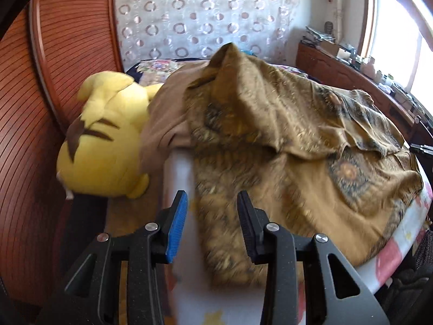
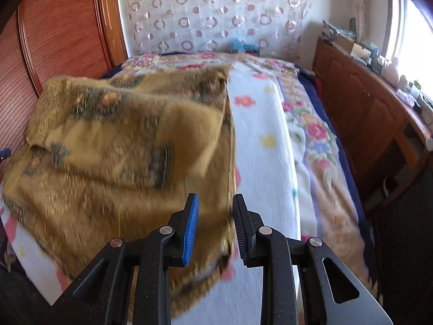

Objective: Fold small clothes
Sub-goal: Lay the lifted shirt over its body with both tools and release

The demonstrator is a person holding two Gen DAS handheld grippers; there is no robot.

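In the left wrist view, the left claw point(image 1: 212, 208) is seen released, nothing between its pads; the ochre patterned garment point(image 1: 284, 135) lies rumpled on the bed point(image 1: 178, 168) just ahead and to its right, a yellow plush toy point(image 1: 105, 146) to its left.

In the right wrist view, the right claw point(image 2: 215, 211) is seen released; the garment point(image 2: 121, 146) is spread ahead and leftward, its blurred edge beneath the parted pads.

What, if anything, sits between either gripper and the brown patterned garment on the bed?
Nothing visible. The left gripper and right gripper both stand open right over the near edge of the brown garment, with no object between. The yellow plush toy lies off to the garment's left side.
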